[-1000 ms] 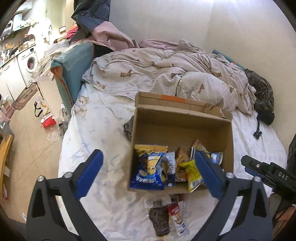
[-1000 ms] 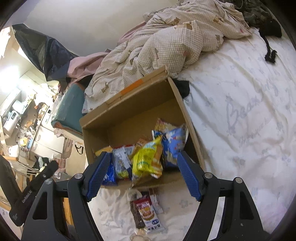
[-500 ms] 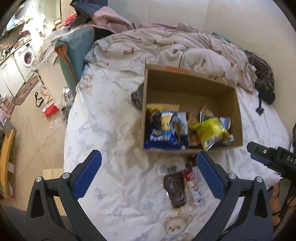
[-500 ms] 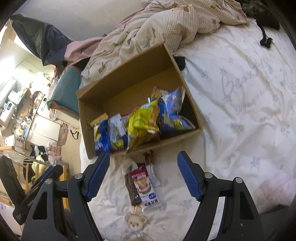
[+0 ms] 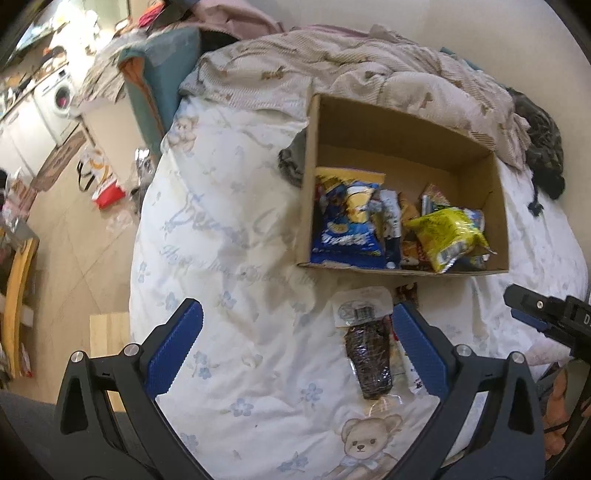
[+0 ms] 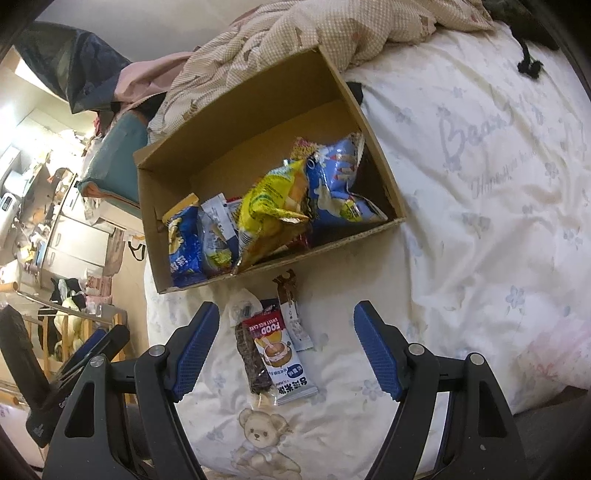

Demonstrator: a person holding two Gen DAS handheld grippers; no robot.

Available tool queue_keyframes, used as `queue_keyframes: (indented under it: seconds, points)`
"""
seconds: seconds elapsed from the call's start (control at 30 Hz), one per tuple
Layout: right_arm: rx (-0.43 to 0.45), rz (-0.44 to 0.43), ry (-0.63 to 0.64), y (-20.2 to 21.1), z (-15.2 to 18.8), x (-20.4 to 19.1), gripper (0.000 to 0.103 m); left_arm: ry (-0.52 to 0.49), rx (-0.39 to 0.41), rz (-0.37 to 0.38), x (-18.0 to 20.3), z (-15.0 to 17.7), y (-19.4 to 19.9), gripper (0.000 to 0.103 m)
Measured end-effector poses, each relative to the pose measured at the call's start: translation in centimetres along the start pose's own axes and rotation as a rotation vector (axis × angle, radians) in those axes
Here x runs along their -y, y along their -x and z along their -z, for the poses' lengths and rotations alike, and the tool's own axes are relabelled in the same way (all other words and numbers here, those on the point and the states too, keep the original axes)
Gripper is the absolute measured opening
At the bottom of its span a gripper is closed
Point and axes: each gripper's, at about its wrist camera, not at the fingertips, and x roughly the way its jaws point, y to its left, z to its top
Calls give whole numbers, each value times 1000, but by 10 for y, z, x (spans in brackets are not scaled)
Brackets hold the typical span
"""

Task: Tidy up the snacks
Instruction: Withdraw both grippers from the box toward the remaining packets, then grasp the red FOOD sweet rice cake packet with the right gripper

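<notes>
An open cardboard box (image 5: 308,177) (image 6: 373,144) sits on the bed and holds several snack bags, among them a blue bag (image 5: 345,229) (image 6: 183,240) and a yellow bag (image 5: 445,232) (image 6: 271,203). In front of the box lie loose snacks: a dark bar in a clear wrapper (image 5: 369,354) (image 6: 255,365), a rice cake packet (image 6: 279,354) and a slim stick packet (image 6: 293,317). My left gripper (image 5: 295,349) is open and empty above the sheet, left of the loose snacks. My right gripper (image 6: 284,349) is open and empty, straddling them from above.
A crumpled checked duvet (image 5: 369,74) (image 6: 332,29) lies behind the box. A dark garment (image 5: 543,147) and a black cord (image 6: 530,66) lie at the bed's far right. The bed's left edge drops to a cluttered floor (image 5: 92,177). A teal cushion (image 5: 162,77) stands at the headboard.
Both grippers have pulled back and risen from the box toward the bed's near edge. The loose snacks in front of the box now sit between the right gripper's fingers.
</notes>
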Motion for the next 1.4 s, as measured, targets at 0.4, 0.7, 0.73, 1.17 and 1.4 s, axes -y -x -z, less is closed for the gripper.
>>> queue_keyframes:
  seconds: [0.4,0.7,0.73,1.17,1.4]
  points:
    - [-213,92,44,-68,8,-7,78,134,-108,14,-21,0,-24,101]
    - [-396,120,222,-113,36,-36,68,147,-151,43,-14,-2,-36,101]
    - [-399,130,224,-116,37,-36,68,145,-155,46,-14,-2,-37,101]
    - [-340,47,190,-64,47,-32,31,106,-209,21,-5,12,-53,101]
    - [-242,50,78,-40,42,-9,31,21,-306,112,42,39,-82,101]
